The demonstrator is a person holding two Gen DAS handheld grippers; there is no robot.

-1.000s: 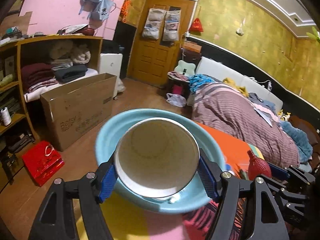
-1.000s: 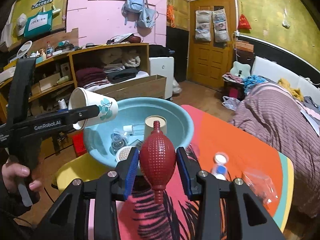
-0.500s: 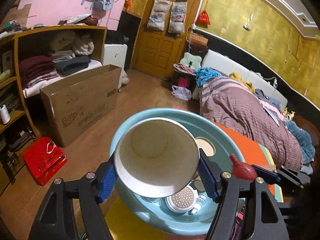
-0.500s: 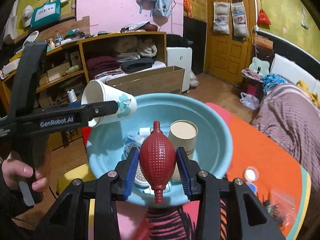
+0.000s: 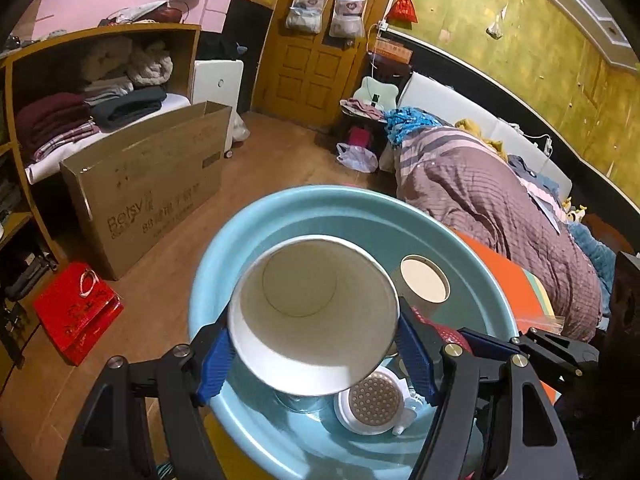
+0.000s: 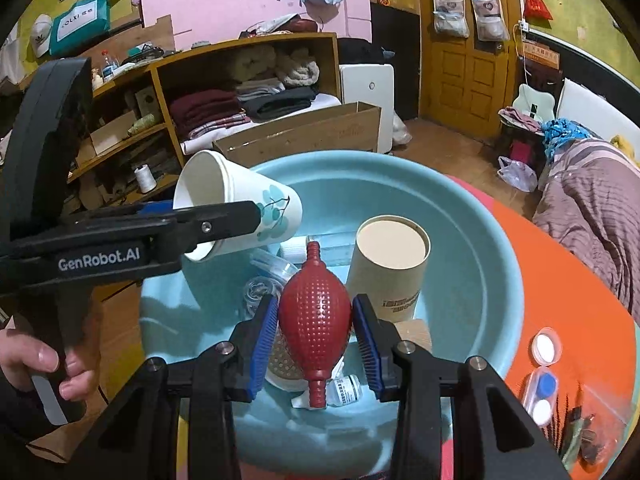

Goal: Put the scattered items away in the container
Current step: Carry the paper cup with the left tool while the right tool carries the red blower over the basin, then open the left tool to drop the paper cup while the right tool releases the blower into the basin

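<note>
One light-blue basin [image 6: 472,280] sits at the near-left end of the orange table [image 6: 568,292], its rim overhanging the floor side. Inside it stands one cardboard tube [image 6: 390,266], upright, closed top up, with a round perforated disc [image 5: 374,400] and a small vial [image 6: 346,388] lying beside it. Over the basin's left rim the left gripper [image 5: 314,354] pinches one paper cup [image 6: 240,208], tipped on its side, mouth facing away from the tube. Above the basin's middle the right gripper [image 6: 316,334] clamps one red rubber bulb blower [image 6: 314,320], nozzle pointing toward the tube. Outside, right of the basin, lies one contact lens case [image 6: 542,392].
</note>
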